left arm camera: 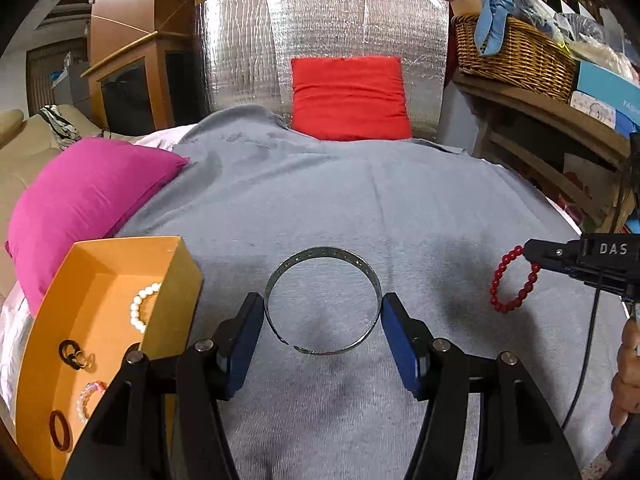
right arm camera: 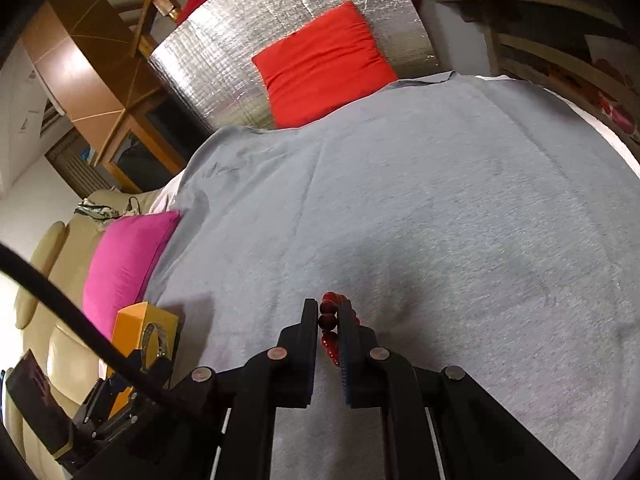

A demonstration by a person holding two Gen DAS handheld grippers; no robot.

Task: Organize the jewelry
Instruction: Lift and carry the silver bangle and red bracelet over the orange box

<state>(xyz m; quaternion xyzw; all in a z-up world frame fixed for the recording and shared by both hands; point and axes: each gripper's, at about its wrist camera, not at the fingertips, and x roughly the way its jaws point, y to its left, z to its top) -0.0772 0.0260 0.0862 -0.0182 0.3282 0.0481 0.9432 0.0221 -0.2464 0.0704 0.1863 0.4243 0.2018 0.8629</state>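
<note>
The left claw [left arm camera: 322, 316] grips a silver bangle [left arm camera: 322, 300] across its width, one blue pad [left arm camera: 244, 340] pressed to each outer side, so the ring stands between the fingers above the grey blanket [left arm camera: 360, 200] that covers the bed. The bangle is an open band, with a small gap showing at its near edge, closest to the claw. Just left of this claw sits an orange box [left arm camera: 80, 280], its near corner hidden behind the claw's left finger; inside it lie a white bead bracelet [left arm camera: 140, 308], a pair of dark rings [left arm camera: 74, 354], a pale pink bead bracelet [left arm camera: 89, 398] and a brown ring [left arm camera: 60, 430]. Beyond the box, further left, rests a magenta pillow [left arm camera: 80, 200], and straight ahead of the claw, at the far end of the blanket, a red pillow [left arm camera: 350, 98] leans on a silver foil panel [left arm camera: 240, 48]. Off to the right, the right claw [right arm camera: 329, 312] is closed narrowly on a red bead bracelet [right arm camera: 328, 320], the beads pinched between its fingertips; in the left wrist view that bracelet [left arm camera: 514, 280] hangs as a loop from the claw tips, clear of the blanket. A wicker basket [left arm camera: 516, 56] stands on a wooden shelf to the far right.
</note>
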